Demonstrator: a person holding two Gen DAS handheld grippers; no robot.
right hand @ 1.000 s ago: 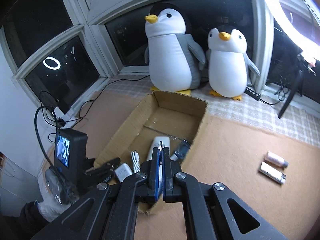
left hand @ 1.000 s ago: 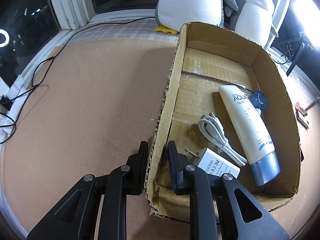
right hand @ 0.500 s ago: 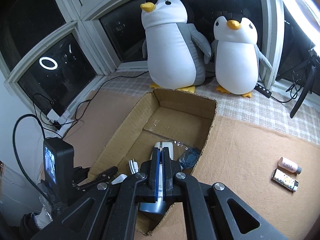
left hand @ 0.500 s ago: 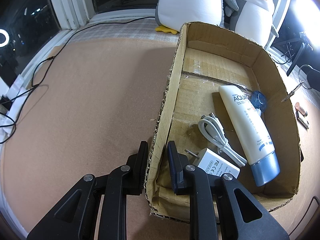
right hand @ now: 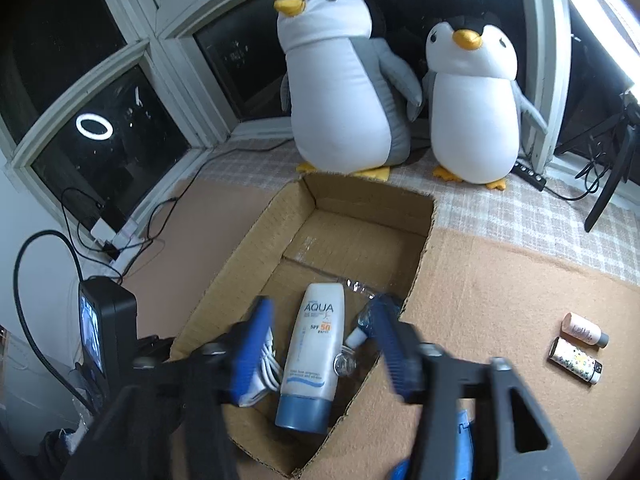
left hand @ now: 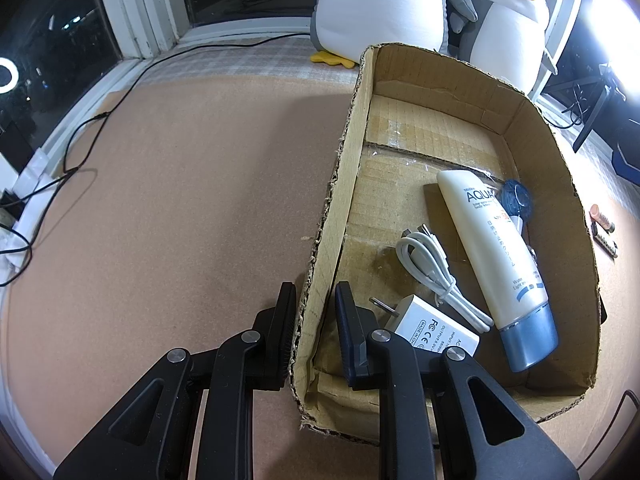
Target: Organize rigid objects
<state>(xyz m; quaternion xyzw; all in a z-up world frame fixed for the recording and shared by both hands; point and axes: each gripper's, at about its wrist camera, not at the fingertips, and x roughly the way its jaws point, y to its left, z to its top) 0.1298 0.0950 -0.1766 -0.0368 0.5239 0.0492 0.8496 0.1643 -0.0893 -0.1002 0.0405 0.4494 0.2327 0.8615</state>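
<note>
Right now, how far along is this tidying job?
Partly done. The sunscreen tube, white cable and charger plug lie in the cardboard box. The left gripper straddles its wall; the right gripper hangs open, empty, above it. A small pink bottle and lighter remain outside on the mat.

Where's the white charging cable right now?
The white charging cable lies coiled on the cardboard box floor in the left wrist view, between the white charger plug and the sunscreen tube.

Tube [left hand: 494, 254], cable [left hand: 434, 270] inside box [left hand: 576, 240]
</note>
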